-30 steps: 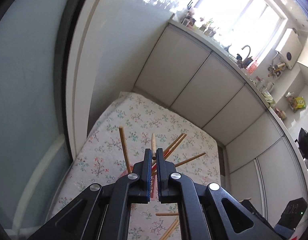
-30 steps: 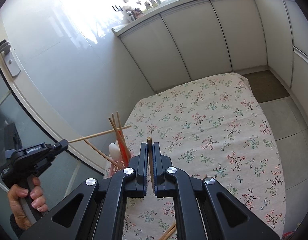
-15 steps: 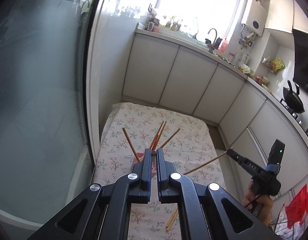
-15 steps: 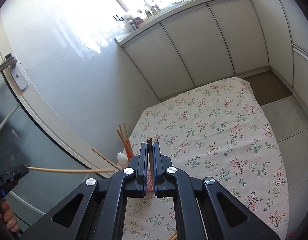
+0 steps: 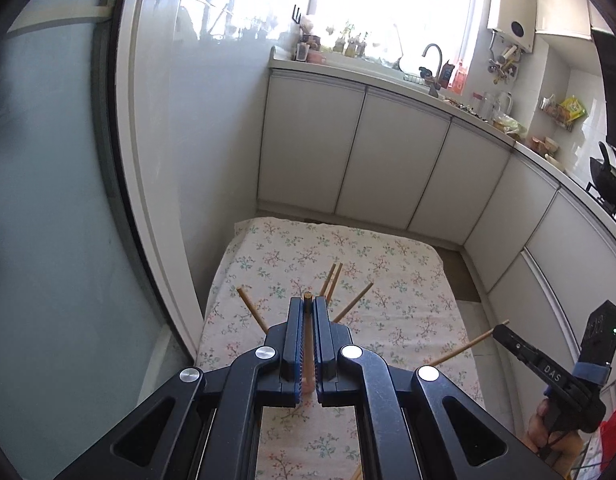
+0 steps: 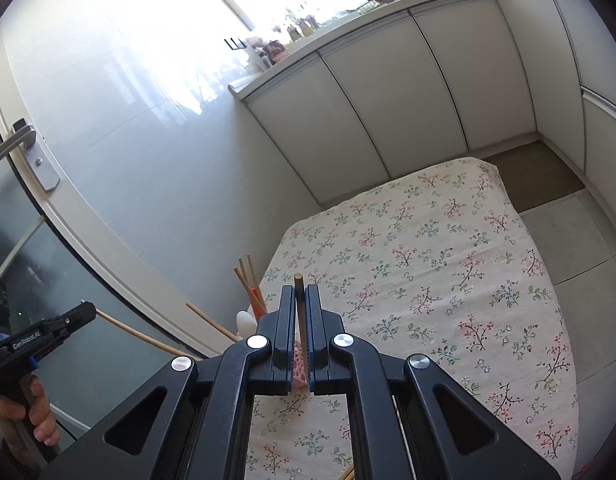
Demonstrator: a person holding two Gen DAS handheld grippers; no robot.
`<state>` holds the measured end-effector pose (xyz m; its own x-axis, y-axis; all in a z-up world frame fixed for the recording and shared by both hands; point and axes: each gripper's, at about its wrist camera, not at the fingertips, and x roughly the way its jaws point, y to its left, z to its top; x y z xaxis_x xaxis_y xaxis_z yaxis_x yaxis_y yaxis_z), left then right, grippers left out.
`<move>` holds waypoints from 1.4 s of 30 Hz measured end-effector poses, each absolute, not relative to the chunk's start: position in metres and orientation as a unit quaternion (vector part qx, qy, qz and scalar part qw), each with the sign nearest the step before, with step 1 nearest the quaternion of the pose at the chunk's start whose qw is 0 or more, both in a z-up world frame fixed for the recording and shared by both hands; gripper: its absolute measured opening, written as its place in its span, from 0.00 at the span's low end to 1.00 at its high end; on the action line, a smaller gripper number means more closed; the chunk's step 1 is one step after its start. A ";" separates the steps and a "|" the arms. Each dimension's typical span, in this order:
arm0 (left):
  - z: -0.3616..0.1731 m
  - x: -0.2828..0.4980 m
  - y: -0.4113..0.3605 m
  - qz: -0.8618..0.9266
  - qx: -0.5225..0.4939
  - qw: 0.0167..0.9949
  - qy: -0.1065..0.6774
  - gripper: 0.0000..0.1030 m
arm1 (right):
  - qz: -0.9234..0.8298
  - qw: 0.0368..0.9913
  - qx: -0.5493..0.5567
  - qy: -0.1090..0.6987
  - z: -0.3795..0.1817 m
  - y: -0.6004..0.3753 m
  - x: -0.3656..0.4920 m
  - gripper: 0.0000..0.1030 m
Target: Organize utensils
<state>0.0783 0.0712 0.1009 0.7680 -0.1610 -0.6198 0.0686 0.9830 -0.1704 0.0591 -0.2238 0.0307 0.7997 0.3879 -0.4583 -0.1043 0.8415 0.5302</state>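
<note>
My left gripper (image 5: 307,307) is shut on a wooden chopstick (image 5: 307,298) whose end pokes out past the fingertips. My right gripper (image 6: 299,293) is shut on another chopstick (image 6: 299,282), held high over the floral cloth. The right gripper also shows in the left wrist view (image 5: 519,350) with its chopstick (image 5: 467,347) sticking out to the left. The left gripper shows in the right wrist view (image 6: 74,318) with its chopstick (image 6: 140,337). A pink holder (image 6: 299,364) below holds several chopsticks (image 5: 335,278), fanned out, and a white spoon (image 6: 246,322).
The table carries a floral cloth (image 6: 447,280). White cabinets (image 5: 387,160) run along the far and right sides. A glass door with a metal handle (image 6: 26,140) is on the left. More chopstick ends lie on the cloth near the bottom edge (image 5: 356,472).
Both grippers have risen and drawn back from the holder, each still shut on its chopstick. The left view has tilted up toward the window and counter.
</note>
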 end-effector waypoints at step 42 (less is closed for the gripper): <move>-0.016 0.107 0.097 -0.011 -0.135 0.930 0.343 0.75 | 0.161 0.954 0.160 0.193 0.070 -0.126 0.072 0.04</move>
